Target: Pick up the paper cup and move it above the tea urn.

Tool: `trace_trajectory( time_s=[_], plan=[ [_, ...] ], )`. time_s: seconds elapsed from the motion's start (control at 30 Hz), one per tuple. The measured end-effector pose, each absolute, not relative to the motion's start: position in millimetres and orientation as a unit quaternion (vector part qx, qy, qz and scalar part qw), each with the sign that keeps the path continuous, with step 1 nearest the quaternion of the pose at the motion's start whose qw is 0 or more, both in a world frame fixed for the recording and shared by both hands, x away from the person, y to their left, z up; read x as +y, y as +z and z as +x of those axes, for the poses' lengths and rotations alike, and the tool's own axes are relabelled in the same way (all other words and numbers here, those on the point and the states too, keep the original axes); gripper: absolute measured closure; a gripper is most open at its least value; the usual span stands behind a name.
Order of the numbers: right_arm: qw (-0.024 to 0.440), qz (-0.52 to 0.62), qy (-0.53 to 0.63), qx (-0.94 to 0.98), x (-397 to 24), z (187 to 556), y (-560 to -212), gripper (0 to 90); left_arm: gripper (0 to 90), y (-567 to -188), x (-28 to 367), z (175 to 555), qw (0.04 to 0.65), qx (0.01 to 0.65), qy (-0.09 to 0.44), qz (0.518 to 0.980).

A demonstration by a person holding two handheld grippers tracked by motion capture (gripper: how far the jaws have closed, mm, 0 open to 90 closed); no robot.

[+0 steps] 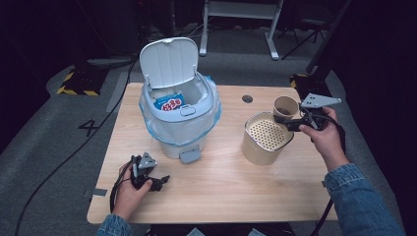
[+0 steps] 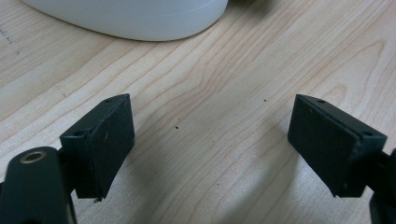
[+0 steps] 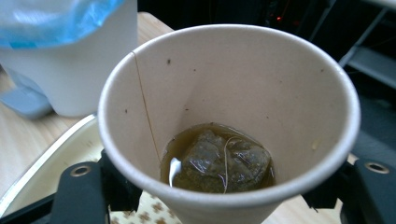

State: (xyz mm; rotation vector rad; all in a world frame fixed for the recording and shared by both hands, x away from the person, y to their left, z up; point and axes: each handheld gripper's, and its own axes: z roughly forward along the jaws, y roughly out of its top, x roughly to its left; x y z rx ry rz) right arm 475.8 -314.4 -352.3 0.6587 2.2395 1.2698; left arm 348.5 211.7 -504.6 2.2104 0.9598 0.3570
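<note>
My right gripper point(image 1: 285, 119) is shut on a brown paper cup point(image 1: 285, 106), held over the back rim of a beige round container point(image 1: 255, 147) with a perforated insert. Inside the paper cup point(image 3: 224, 93) lies a wet tea bag point(image 3: 224, 161) in a little brown liquid, its string running up the wall. The cup is tilted slightly. My left gripper point(image 1: 160, 181) rests low over the table near its front left, jaws open with bare wood between them point(image 2: 210, 140). A white pedal bin point(image 1: 179, 110) with a blue liner stands with its lid raised; a blue packet point(image 1: 169, 103) lies inside.
The wooden table point(image 1: 221, 187) has a round cable hole point(image 1: 247, 99) at the back. The bin's grey pedal point(image 1: 190, 156) points toward the front edge. The bin's white base point(image 2: 130, 18) is just beyond the left gripper. Dark floor and a desk frame lie behind the table.
</note>
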Motion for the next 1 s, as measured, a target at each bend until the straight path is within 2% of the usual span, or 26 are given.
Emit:
trace_trajectory(
  time_s=[0.47,1.0],
  plan=[
    [0.359,0.127,0.366,0.849,-306.6,460.3,-342.3,31.1,15.1,-504.7,211.6,348.4,0.346,0.370,0.138,0.851],
    [0.464,0.026,0.206,0.861,-292.3,451.6,-339.8,31.4,15.1,-504.6,211.7,348.5,0.345,0.370,0.138,0.852]
  ],
)
